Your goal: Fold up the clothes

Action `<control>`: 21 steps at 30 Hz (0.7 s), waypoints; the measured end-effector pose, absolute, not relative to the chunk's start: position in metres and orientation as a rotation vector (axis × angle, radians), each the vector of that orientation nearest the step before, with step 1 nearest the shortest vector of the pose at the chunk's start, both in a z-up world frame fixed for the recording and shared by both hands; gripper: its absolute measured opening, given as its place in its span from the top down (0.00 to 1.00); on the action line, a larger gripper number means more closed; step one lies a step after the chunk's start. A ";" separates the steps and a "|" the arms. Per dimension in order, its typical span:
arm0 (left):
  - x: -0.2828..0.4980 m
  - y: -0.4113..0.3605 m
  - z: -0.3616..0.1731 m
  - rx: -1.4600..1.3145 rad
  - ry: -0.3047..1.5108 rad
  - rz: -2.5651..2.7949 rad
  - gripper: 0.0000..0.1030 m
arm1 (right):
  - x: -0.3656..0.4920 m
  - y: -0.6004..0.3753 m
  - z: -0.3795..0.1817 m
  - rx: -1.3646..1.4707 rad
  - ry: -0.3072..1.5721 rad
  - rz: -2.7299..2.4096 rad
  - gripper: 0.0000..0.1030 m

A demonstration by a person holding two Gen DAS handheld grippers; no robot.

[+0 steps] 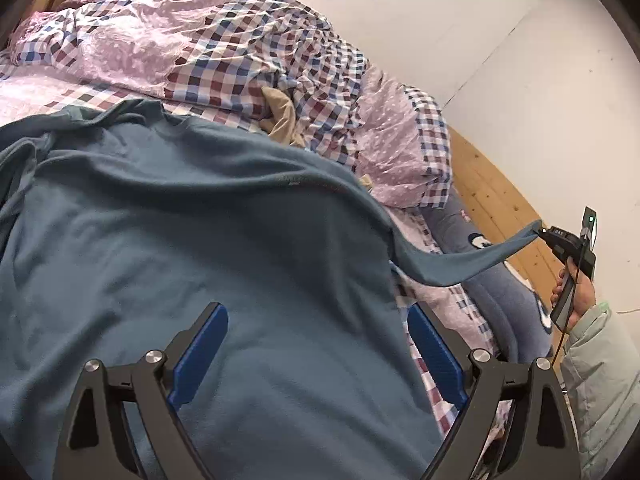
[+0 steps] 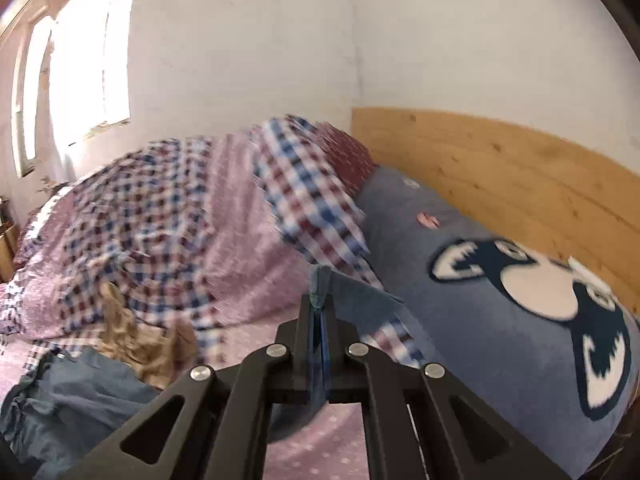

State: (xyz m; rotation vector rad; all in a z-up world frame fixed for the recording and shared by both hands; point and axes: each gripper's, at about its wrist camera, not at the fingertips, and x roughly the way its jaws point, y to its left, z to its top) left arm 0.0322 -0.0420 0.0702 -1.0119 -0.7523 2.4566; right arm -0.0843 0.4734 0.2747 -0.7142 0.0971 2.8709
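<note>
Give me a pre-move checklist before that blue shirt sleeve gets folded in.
1. Right gripper shut on the sleeve: ok.
2. Sleeve lifted clear of the bed: ok.
3. Left gripper open above the blue shirt, pinning nothing: ok.
4. Shirt body lying flat: not ok, ridges and a bunched far-left edge.
5. Tan garment clear of the shirt: cannot tell, they look close.
6. Other sleeve's position: cannot tell.

A pale green padded sleeve [image 1: 596,380] is worn; each black claw [image 1: 316,316] is fitted with blue ribbed pads [image 1: 200,356] and silver screws [image 1: 155,357].
</note>
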 end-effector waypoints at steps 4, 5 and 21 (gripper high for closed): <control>0.032 -0.057 0.080 -0.989 -0.849 2.416 0.09 | -0.098 0.400 0.322 -0.638 -0.022 2.969 0.99; 0.032 -0.062 0.082 -0.979 -0.874 2.410 0.09 | -0.102 0.376 0.335 -0.617 -0.049 3.005 0.99; 0.020 -0.188 0.027 -0.893 -1.649 1.868 0.09 | -0.051 -0.011 0.178 -1.273 -0.715 3.497 0.99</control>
